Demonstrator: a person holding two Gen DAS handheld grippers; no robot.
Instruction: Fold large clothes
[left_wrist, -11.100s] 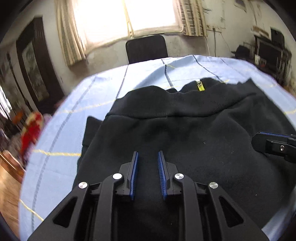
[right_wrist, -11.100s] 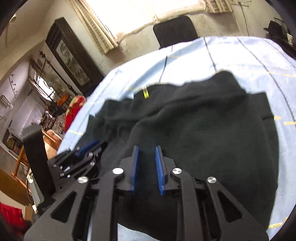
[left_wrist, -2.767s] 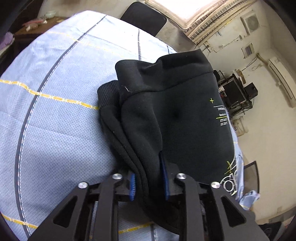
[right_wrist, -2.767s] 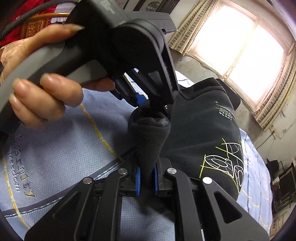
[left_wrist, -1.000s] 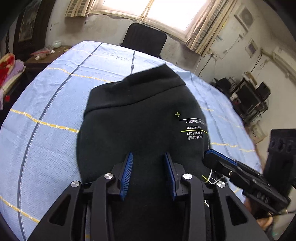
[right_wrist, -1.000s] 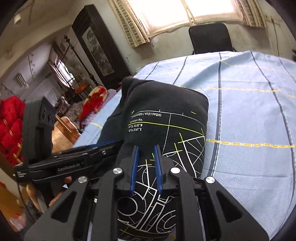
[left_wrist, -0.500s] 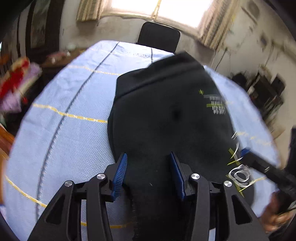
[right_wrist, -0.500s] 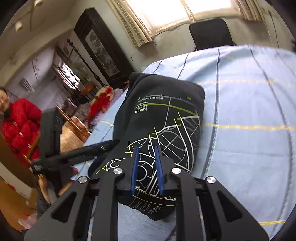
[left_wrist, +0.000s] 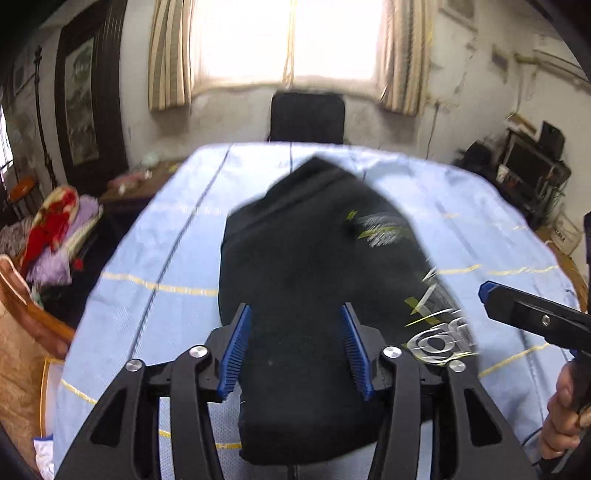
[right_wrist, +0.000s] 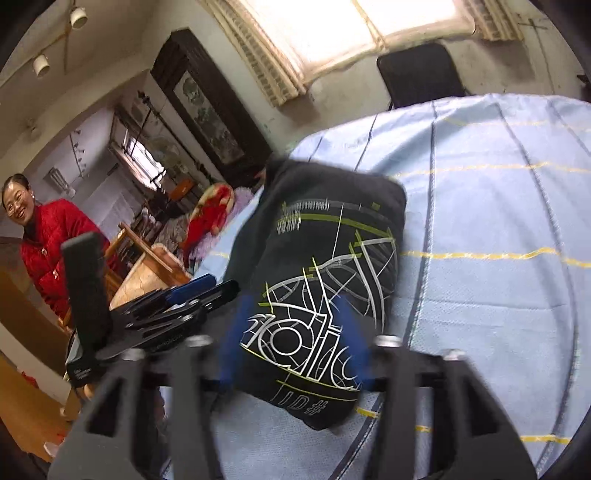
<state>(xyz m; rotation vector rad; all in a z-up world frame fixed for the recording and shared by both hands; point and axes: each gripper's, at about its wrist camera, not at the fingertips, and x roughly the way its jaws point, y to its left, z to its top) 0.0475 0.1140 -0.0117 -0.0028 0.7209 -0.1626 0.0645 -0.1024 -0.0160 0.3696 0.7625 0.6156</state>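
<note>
Seemingly the folding is done: the black garment (left_wrist: 314, 280) lies as a thick, rounded bundle on the counter (left_wrist: 155, 258), just ahead of both tools. The left hand-held gripper (left_wrist: 295, 347) and right hand-held gripper (right_wrist: 295, 343) have just been opening, jaws apart around nothing. Soft fleece, printed white-and-yellow linework, blue checked cloth beneath.

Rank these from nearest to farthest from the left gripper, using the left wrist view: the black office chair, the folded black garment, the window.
1. Folded black garment, lying between and just ahead of the left gripper.
2. Black office chair, beyond the table's far edge.
3. Window, on the back wall behind the chair.
</note>
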